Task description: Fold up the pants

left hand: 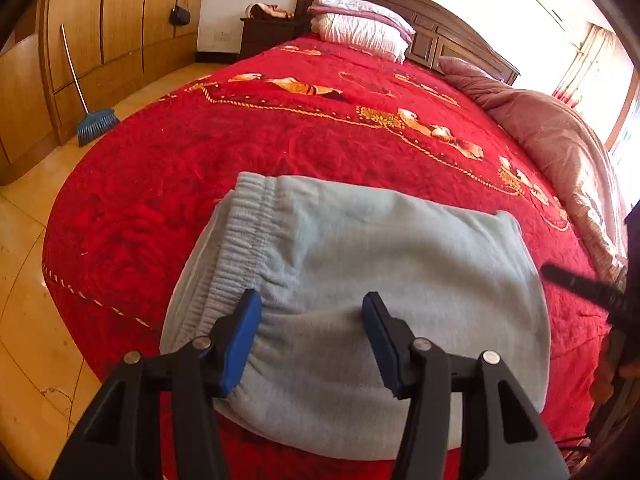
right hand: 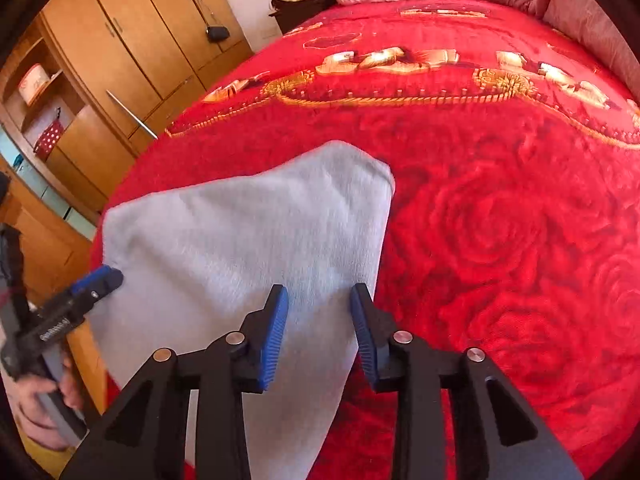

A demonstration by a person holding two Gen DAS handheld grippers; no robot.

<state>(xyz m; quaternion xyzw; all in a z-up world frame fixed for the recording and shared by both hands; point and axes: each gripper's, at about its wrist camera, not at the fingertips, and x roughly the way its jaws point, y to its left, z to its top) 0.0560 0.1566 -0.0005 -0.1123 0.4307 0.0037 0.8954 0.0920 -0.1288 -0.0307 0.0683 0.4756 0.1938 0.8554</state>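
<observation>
pants (left hand: 360,280) folded on the red bed (left hand: 280,140), near edge hidden by fingers, left gripper (left hand: 312,320) and right gripper (right hand: 320,316) angled down, jaws apart, gripping nothing

Left wrist cam sits just behind its tongs (left hand: 312,336), angled down, close over the grey pants (left hand: 360,280) near the bed's foot, facing the headboard (left hand: 420,12). Right wrist cam, same downward tilt, sits just as close over the pants' right edge. Both share pants, red blanket (left hand: 280,140), pillows (left hand: 360,24), wardrobe (left hand: 112,20).
</observation>
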